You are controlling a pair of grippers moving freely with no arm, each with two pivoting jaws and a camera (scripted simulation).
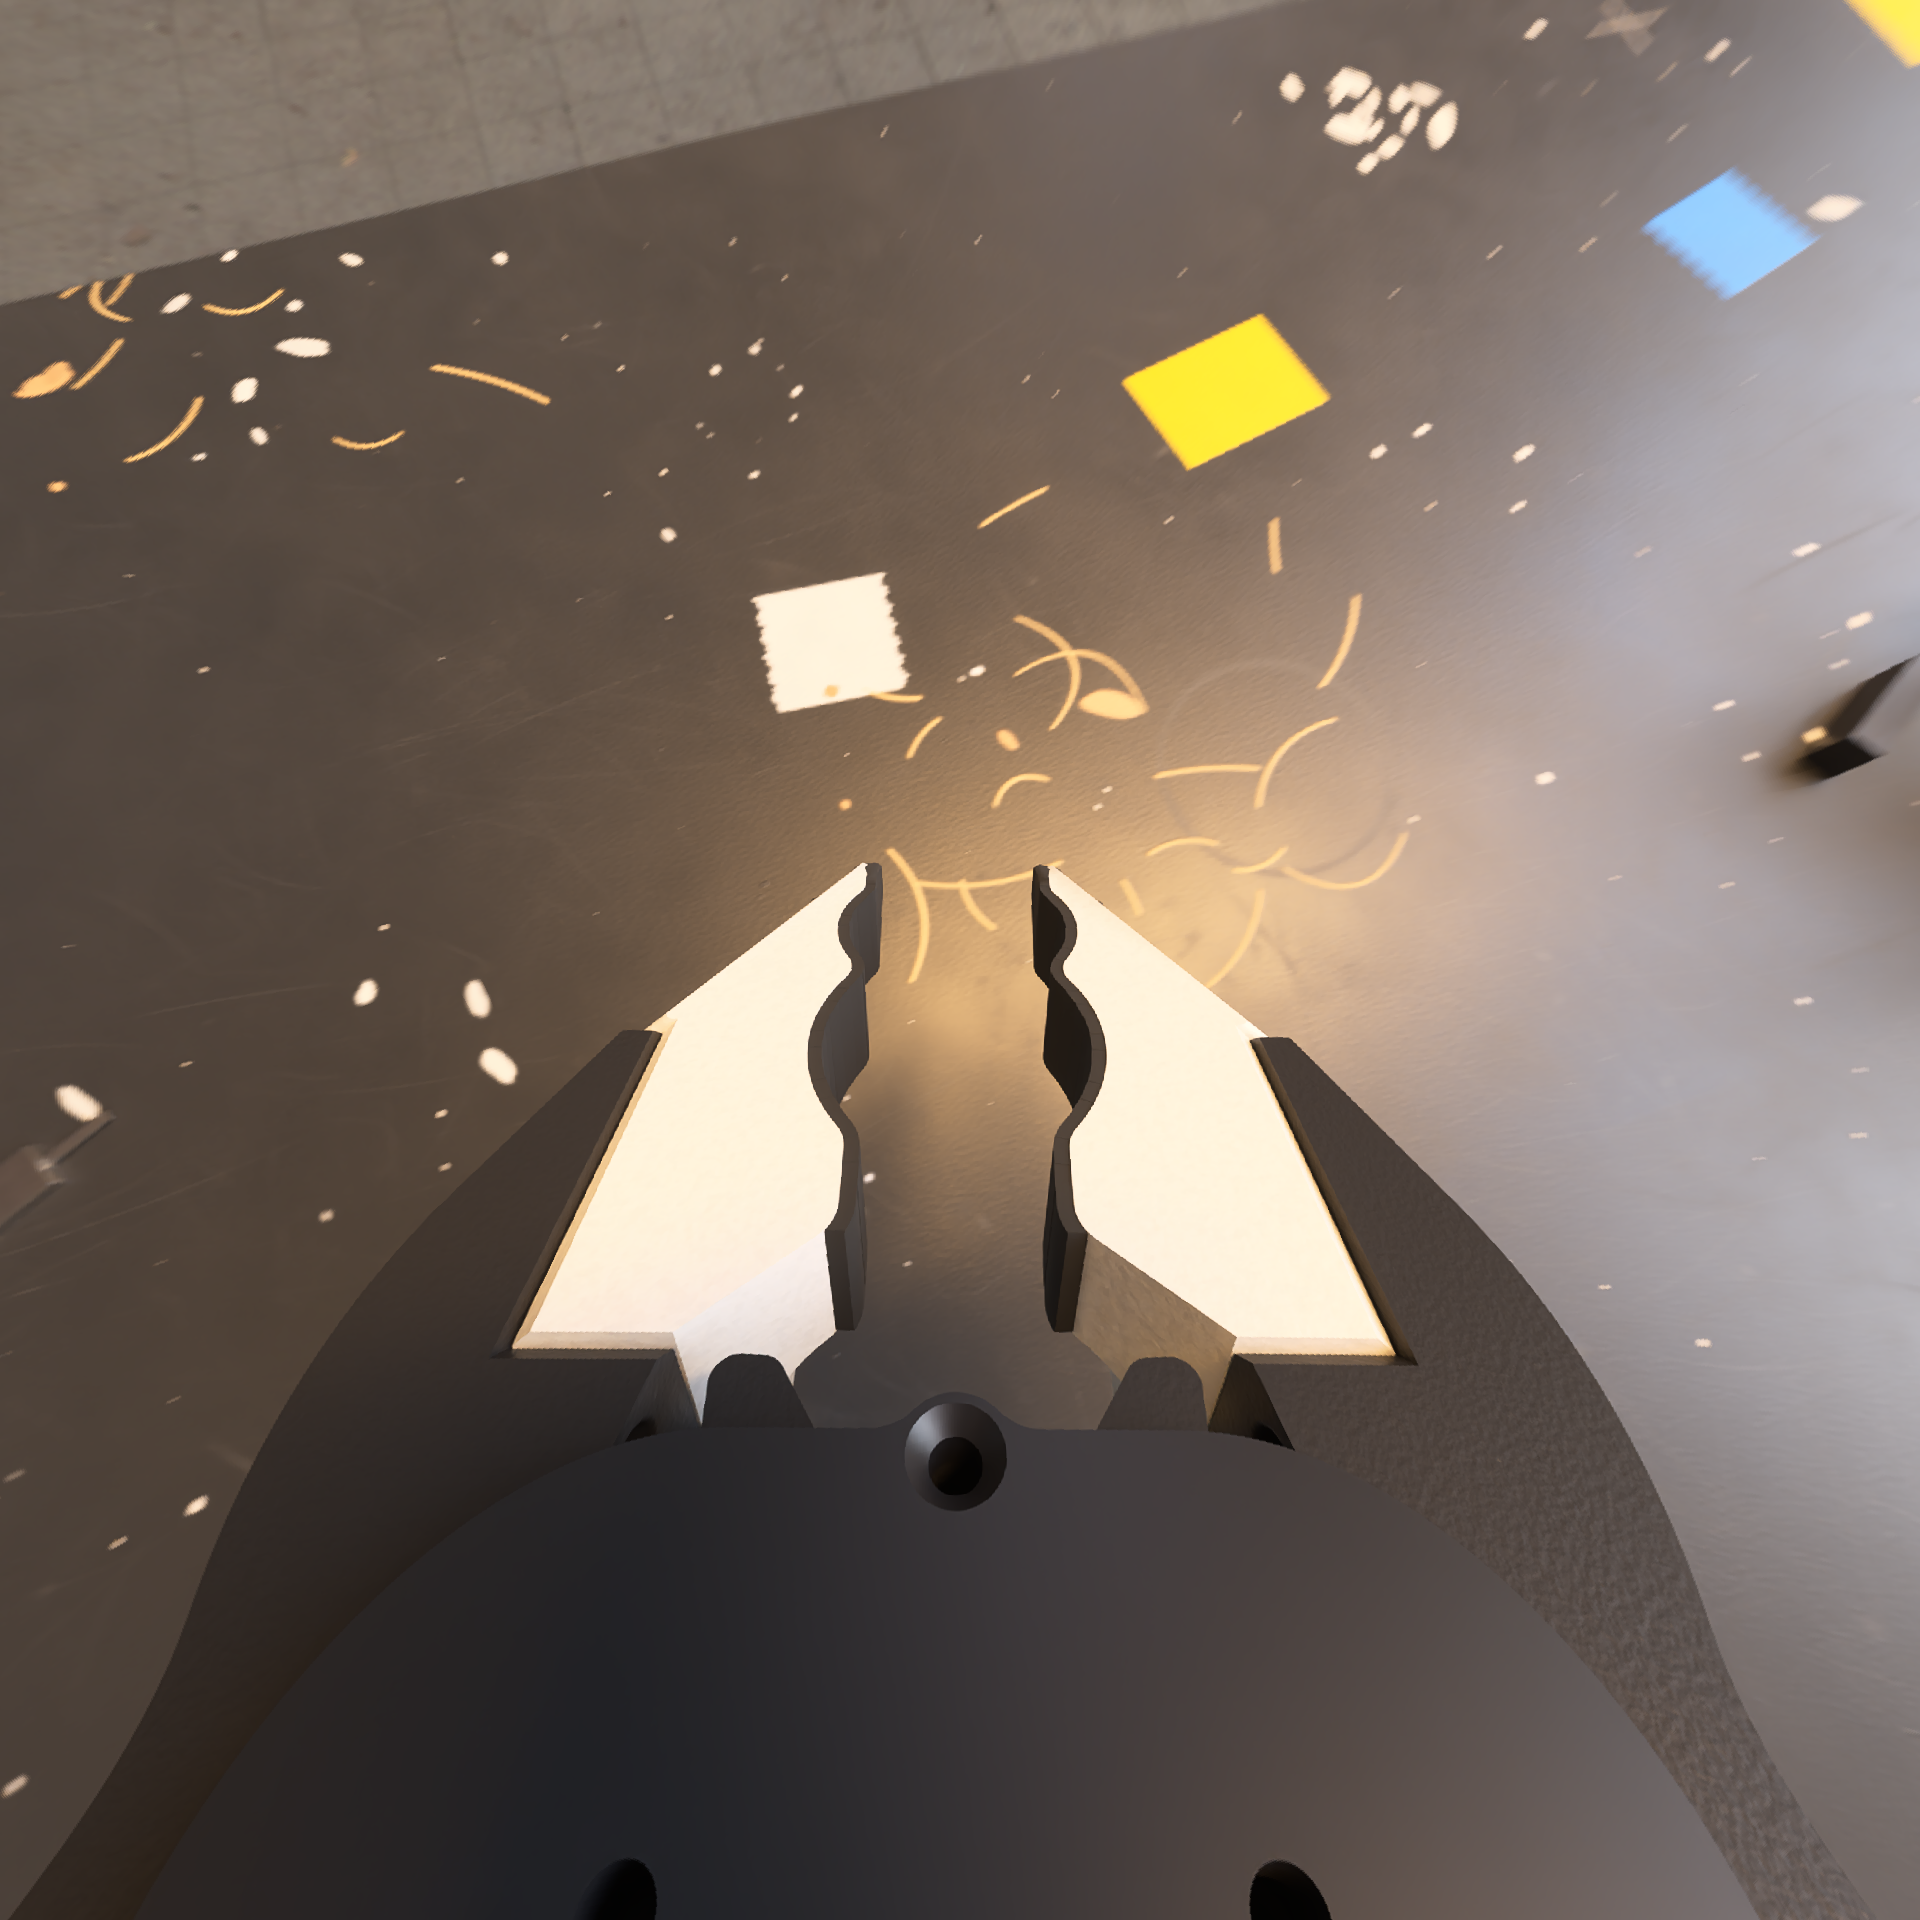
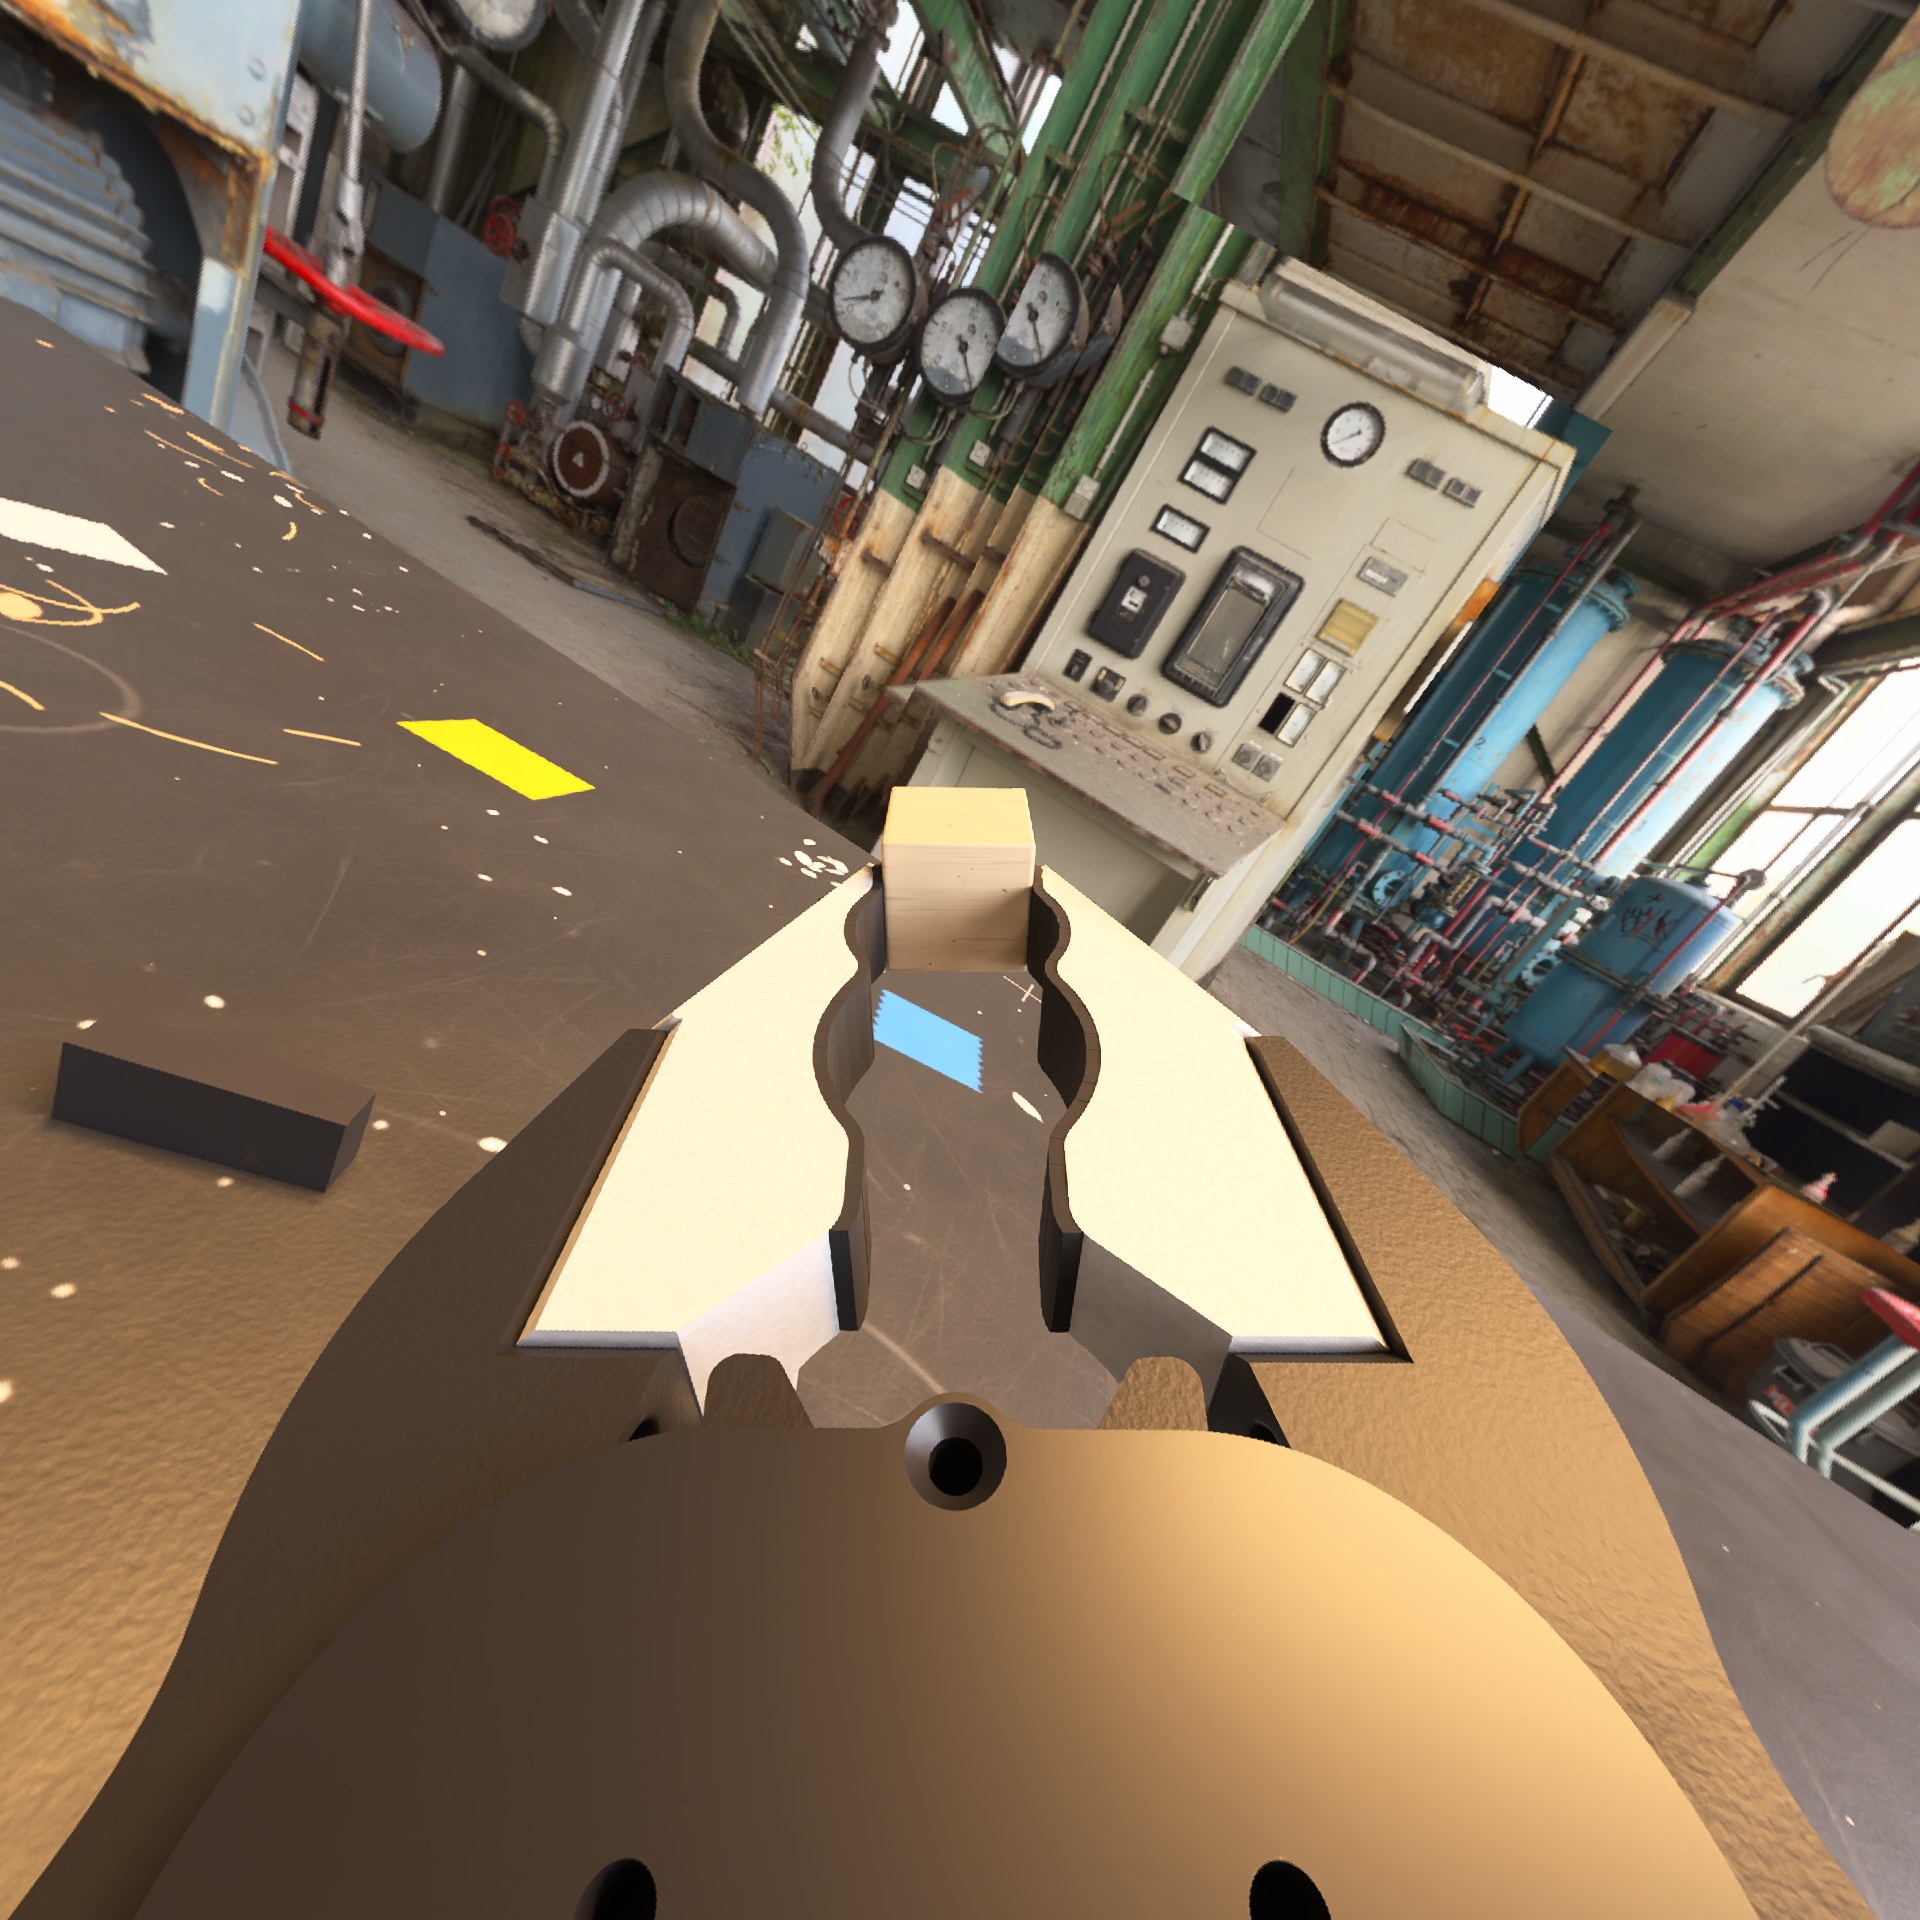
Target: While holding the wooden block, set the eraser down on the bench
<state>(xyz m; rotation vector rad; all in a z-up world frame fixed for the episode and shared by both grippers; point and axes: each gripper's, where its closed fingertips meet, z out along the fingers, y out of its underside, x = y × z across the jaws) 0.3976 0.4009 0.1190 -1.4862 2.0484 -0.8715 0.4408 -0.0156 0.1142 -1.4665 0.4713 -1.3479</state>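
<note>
The eraser (image 2: 208, 1117) is a flat black block lying on the dark bench (image 2: 260, 883), to the left of my right gripper and apart from it. A dark, blurred block at the right edge of the left wrist view (image 1: 1849, 727) looks like the same eraser. My right gripper (image 2: 956, 899) is shut on a pale wooden block (image 2: 956, 862), gripped at the fingertips above the bench. My left gripper (image 1: 956, 883) is open and empty, and points down at the bench (image 1: 416, 831).
Flat patches mark the bench: white (image 1: 829, 641), yellow (image 1: 1226, 390) and blue (image 1: 1730, 234). Pale flecks and curved scratches cover the surface. A small grey piece (image 1: 42, 1174) lies at the left. The bench edge (image 2: 831, 831) drops off just beyond the wooden block.
</note>
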